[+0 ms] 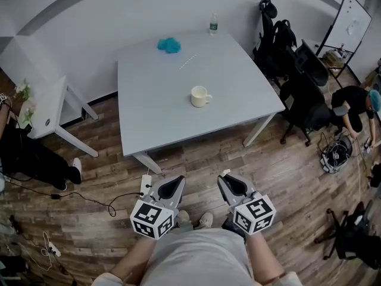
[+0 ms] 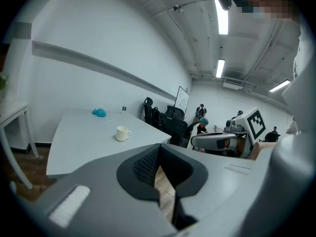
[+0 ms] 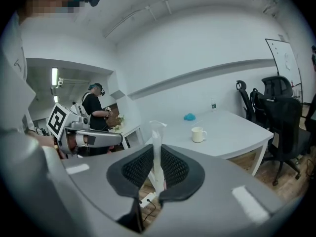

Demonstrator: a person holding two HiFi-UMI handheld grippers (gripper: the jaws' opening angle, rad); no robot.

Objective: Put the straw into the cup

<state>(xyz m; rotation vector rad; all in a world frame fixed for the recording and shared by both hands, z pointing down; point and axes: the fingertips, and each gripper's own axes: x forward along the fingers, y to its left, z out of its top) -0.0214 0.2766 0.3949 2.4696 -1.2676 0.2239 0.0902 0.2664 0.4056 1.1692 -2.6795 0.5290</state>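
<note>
The left hand-held gripper (image 1: pixel 177 182) is held low in front of the person. Its jaws are together at the tips, with nothing between them. The bench (image 1: pixel 149 118) stands well ahead of it, with a blue soft thing (image 1: pixel 169 44) near the far edge and the cup (image 1: pixel 200 96) upright near the middle, handle to the right. The right hand-held gripper (image 3: pixel 157 151) is closed on the straw (image 3: pixel 156 135), which is thin and half transparent. It stands up out of the jaws, and its top end is bent over.

I think the carrying step is only at its start, because the cup is well apart from both grippers.

The risks I see:
- The straw is soft, so it can bend or slide in the jaws if its end hits the cup's rim and not the opening.
- A push from the side could shift or tip the cup, because the left gripper does not hold it.

In the head view the straw itself cannot be seen. A short pale line (image 1: pixel 187 61) lies on the bench beyond the cup; I cannot tell what it is. The inside of the cup is too small to read.
</note>
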